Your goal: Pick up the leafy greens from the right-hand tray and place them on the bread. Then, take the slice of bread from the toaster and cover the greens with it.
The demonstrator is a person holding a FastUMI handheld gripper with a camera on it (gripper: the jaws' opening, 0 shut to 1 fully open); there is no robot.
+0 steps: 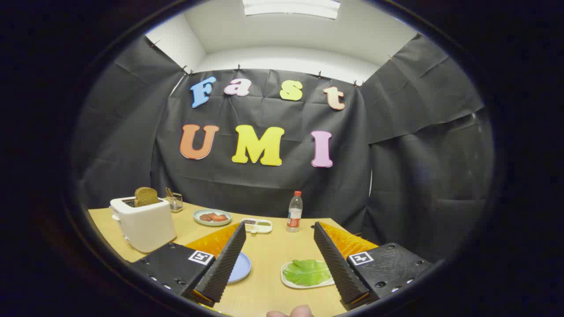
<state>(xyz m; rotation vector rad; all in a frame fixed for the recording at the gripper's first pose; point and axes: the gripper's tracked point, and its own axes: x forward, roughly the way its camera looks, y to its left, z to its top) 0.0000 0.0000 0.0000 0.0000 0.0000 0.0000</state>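
Bright green leafy greens (307, 271) lie on a small white tray (291, 284) on the wooden table, just inside my right finger and partly hidden by it. A brown bread slice (145, 196) stands upright in the white toaster (143, 224) at the far left. A light blue plate (241, 267) peeks out from behind my left finger, which hides most of the plate. My gripper (280, 226) hovers above the table, open wide, with nothing between its fingers.
Beyond the fingers sit a plate of red slices (212, 217), a small divided white tray (258, 226) and a red-capped bottle (294, 212). A wire basket (176, 202) stands behind the toaster. A fingertip (291, 312) shows near the table's front edge.
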